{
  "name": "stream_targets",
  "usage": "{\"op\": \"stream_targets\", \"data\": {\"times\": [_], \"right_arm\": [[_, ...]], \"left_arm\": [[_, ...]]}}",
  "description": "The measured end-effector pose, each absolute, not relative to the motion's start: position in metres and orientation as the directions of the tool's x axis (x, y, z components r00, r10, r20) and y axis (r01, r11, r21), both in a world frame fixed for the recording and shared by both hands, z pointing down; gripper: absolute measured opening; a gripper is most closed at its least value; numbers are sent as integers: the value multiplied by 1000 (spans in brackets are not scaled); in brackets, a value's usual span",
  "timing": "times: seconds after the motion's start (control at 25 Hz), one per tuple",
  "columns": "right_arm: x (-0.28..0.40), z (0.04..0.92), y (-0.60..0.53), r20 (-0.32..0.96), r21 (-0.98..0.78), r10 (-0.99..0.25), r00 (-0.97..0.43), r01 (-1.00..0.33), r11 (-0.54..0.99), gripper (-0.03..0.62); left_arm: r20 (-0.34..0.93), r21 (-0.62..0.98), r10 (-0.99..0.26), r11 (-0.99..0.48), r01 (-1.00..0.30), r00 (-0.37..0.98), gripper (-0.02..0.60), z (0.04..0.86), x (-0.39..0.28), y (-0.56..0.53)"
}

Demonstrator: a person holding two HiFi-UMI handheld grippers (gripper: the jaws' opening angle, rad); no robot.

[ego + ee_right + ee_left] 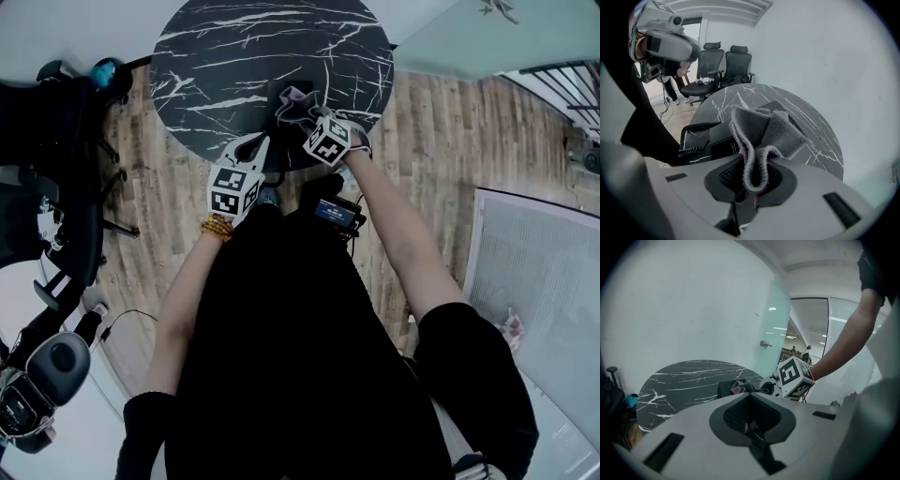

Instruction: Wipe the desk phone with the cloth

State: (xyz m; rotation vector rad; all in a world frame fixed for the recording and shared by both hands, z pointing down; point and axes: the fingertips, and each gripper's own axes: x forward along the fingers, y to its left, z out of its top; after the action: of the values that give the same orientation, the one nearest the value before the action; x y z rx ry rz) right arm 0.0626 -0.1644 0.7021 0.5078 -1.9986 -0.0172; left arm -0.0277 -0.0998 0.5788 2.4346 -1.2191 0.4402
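A black desk phone [279,101] stands near the front edge of the round black marble table [225,56]. My right gripper [314,114] is shut on a grey cloth [298,99] and holds it just over the phone. In the right gripper view the cloth [764,133] bunches up out of the jaws of my right gripper [757,161], with the phone [717,140] and its coiled cord [693,129] below left. My left gripper [260,146] hovers at the table's near edge, left of the phone. In its own view my left gripper [750,395] is shut with nothing in it.
Black office chairs [56,187] stand left of the table on the wooden floor, and two more chairs [726,65] show beyond it. A glass partition [771,333] rises behind the table. A white panel [534,272] lies at the right.
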Motion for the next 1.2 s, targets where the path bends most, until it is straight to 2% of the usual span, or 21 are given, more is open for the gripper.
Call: {"op": "stream_targets", "data": {"times": [0.6, 1.2], "right_arm": [[63, 718, -132, 868, 190, -317, -382, -335, 923, 54], [64, 728, -113, 887, 123, -275, -372, -385, 915, 54]], "left_arm": [[429, 193, -698, -549, -813, 573, 12, 576, -28, -96], [435, 190, -688, -560, -806, 581, 13, 577, -19, -90]]}}
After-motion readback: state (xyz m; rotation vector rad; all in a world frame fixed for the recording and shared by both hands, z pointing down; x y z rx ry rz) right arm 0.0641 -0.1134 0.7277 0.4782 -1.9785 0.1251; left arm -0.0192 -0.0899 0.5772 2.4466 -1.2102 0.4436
